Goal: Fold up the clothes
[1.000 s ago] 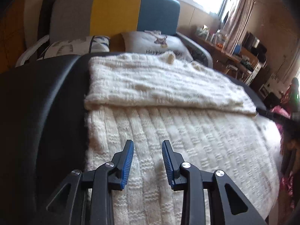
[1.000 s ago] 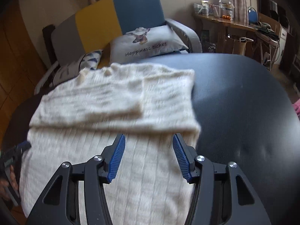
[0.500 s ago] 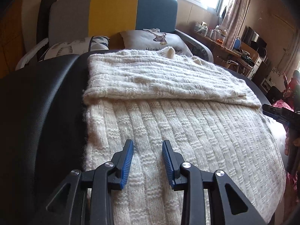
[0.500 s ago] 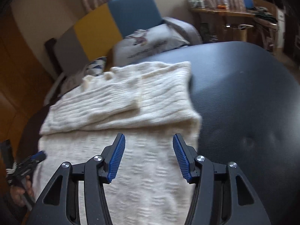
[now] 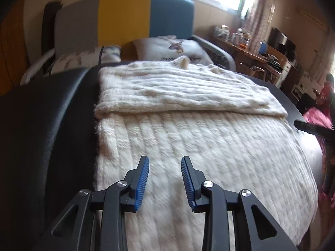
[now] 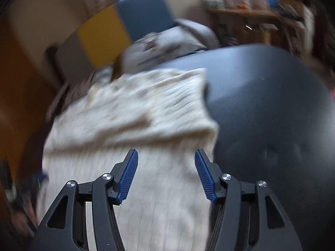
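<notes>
Grip comes next, by my reading: I want each gripper down on its own near corner of the sweater (image 5: pixel 188 138), biting the full knit thickness at the hem so both lift evenly and the near half can go over the far half without skewing. My left gripper (image 5: pixel 165 179) hangs over the near left part of the knit, jaws apart, holding nothing. My right gripper (image 6: pixel 166 174) hangs near the sweater's right edge, jaws wider apart, also empty; that view is motion-blurred, so I judge edges from the left one. The sweater is cream, thick, ribbed and fuzzy, lying flat on the black cushion (image 5: pixel 46 125), its far part already doubled over in a neat band (image 5: pixel 184 92) running across. Such loose knit stretches, so I would lift slowly.
</notes>
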